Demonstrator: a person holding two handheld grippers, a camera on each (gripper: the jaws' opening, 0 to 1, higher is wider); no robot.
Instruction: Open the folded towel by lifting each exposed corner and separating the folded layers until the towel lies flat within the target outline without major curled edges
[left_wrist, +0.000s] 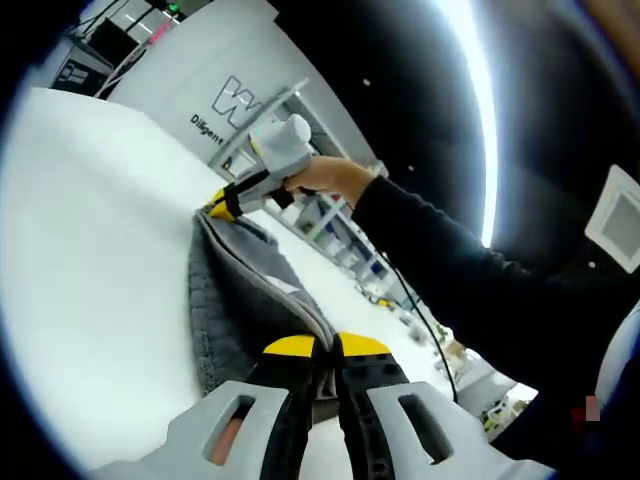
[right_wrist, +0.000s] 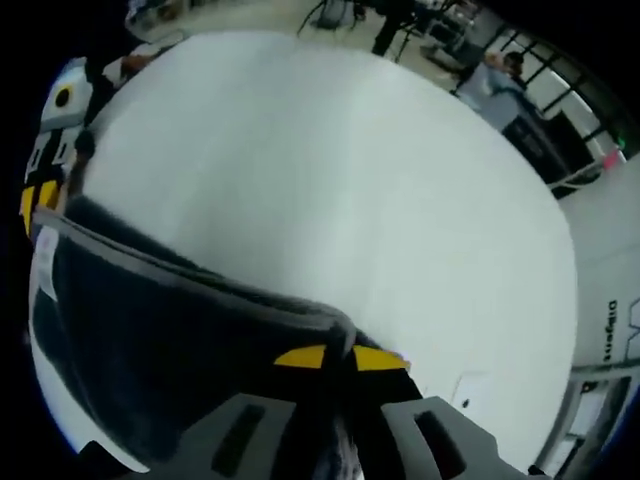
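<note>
A dark grey towel (left_wrist: 240, 290) hangs stretched above the white table (left_wrist: 90, 250). My left gripper (left_wrist: 326, 347) is shut on its near corner, its yellow-tipped jaws pinched on the edge. At the far corner my right gripper (left_wrist: 222, 205) is held by a hand in a dark sleeve and is shut on the towel. In the right gripper view, the right gripper (right_wrist: 341, 358) clamps the towel (right_wrist: 150, 340), whose edge runs left to the left gripper (right_wrist: 40, 195) at the other corner. A white label shows on the towel near that corner.
The white table (right_wrist: 330, 170) spreads wide under the towel. A white wall with dark lettering (left_wrist: 225, 100) stands beyond it. A person (right_wrist: 495, 75) stands past the table's far edge, beside stands and equipment.
</note>
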